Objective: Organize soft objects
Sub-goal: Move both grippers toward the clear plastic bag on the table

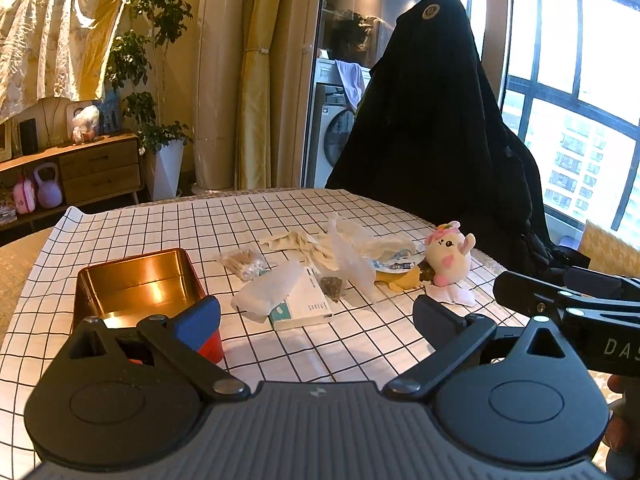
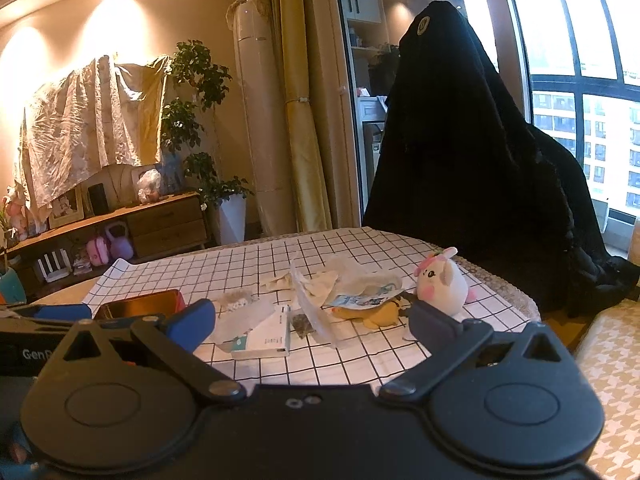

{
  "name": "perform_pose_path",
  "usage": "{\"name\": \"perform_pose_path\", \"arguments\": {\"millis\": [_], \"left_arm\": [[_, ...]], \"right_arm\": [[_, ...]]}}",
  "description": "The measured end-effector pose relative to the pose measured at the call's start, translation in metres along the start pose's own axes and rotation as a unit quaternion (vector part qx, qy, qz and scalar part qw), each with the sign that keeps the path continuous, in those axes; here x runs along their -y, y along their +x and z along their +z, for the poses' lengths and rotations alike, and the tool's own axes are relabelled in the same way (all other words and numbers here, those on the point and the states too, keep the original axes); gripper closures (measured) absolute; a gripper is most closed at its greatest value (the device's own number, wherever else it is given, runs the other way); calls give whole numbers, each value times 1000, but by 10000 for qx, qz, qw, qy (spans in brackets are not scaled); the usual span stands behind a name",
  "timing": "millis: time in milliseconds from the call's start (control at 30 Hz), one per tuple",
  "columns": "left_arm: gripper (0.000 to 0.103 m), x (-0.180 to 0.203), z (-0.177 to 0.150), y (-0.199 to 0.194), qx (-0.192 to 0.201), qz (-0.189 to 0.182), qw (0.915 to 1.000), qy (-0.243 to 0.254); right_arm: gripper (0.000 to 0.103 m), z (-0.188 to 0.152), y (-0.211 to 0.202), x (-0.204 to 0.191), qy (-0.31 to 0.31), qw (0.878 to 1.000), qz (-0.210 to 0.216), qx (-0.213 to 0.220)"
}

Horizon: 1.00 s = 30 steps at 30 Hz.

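Note:
A white and pink plush toy [image 1: 449, 257] [image 2: 442, 286] sits at the right of a checked tablecloth [image 1: 200, 224]. Beside it lie a yellow soft item [image 1: 402, 279] [image 2: 376, 314], crumpled clear plastic bags [image 1: 352, 252] [image 2: 316, 300], a beige cloth [image 1: 300, 244], a folded white tissue pack [image 1: 268, 294] on a white box [image 1: 306, 308] [image 2: 266, 338]. An open gold tin [image 1: 136, 288] [image 2: 140, 304] stands at left. My left gripper [image 1: 316, 316] is open and empty above the near table edge. My right gripper [image 2: 312, 320] is open and empty, also short of the pile.
A chair draped in black cloth [image 1: 436, 120] stands behind the table. A small bag of brown bits [image 1: 244, 262] and a dark packet [image 1: 332, 286] lie in the pile. The right gripper's body [image 1: 580, 304] shows at the right of the left wrist view. A patterned cushion [image 2: 612, 360] is at right.

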State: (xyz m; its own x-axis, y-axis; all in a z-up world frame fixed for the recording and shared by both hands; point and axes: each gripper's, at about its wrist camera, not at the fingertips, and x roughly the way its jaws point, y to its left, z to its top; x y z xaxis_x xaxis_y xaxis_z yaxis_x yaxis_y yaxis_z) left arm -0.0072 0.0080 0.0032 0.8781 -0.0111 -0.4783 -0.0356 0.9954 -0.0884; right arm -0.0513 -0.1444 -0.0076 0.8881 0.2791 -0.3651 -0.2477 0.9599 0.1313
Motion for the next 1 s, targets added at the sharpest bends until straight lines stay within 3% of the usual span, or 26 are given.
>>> {"name": "perform_pose_path", "arguments": {"millis": [1000], "left_arm": [[0,1,-9,-50,248,-40,9997,6]], "right_arm": [[0,0,-45,-18,6,9997,29,258]]}}
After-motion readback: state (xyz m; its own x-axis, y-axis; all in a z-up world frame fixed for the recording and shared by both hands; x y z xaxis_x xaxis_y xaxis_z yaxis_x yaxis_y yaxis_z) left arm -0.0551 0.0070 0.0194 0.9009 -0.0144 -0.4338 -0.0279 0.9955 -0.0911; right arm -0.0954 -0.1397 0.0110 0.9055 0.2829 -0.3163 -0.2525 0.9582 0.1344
